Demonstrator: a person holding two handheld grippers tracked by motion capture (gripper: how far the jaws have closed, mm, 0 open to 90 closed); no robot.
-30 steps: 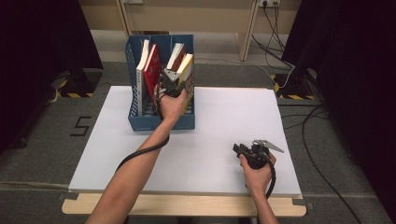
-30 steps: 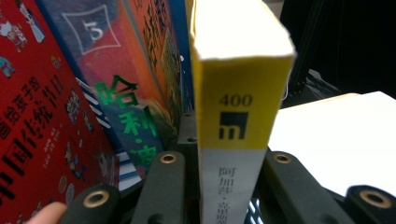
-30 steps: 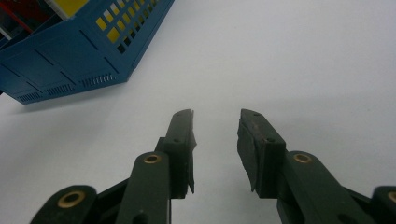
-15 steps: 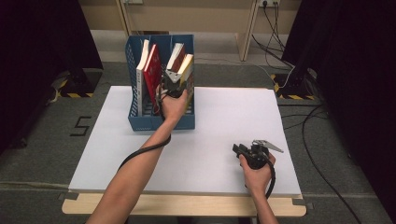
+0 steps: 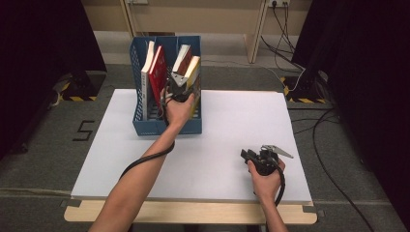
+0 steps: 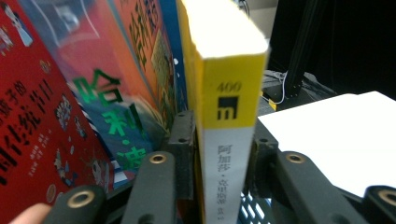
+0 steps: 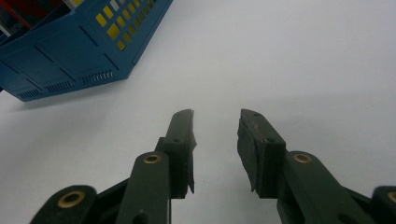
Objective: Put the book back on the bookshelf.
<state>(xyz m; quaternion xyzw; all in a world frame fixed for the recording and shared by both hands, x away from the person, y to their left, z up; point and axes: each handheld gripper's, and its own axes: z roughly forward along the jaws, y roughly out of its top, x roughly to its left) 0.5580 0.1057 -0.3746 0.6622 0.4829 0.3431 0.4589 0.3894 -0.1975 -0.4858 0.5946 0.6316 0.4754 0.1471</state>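
A blue file rack (image 5: 145, 126) stands at the table's far left with several books upright in it. My left gripper (image 5: 180, 86) reaches into its right compartment. In the left gripper view the jaws (image 6: 219, 126) flank the spine of a yellow-and-white book (image 6: 229, 93), which leans in the rack (image 5: 193, 67). The jaws have just been opening, and the pads sit slack beside the spine. A red book (image 6: 32, 116) and a clear-covered one lean to its left. My right gripper (image 5: 247, 155) rests open near the table's front right, with nothing between its jaws (image 7: 216, 116).
The white table top (image 5: 232, 121) stretches between the rack and the right hand. The rack's blue corner (image 7: 70, 56) shows far left in the right gripper view. Cables lie on the floor at the right, beyond the table.
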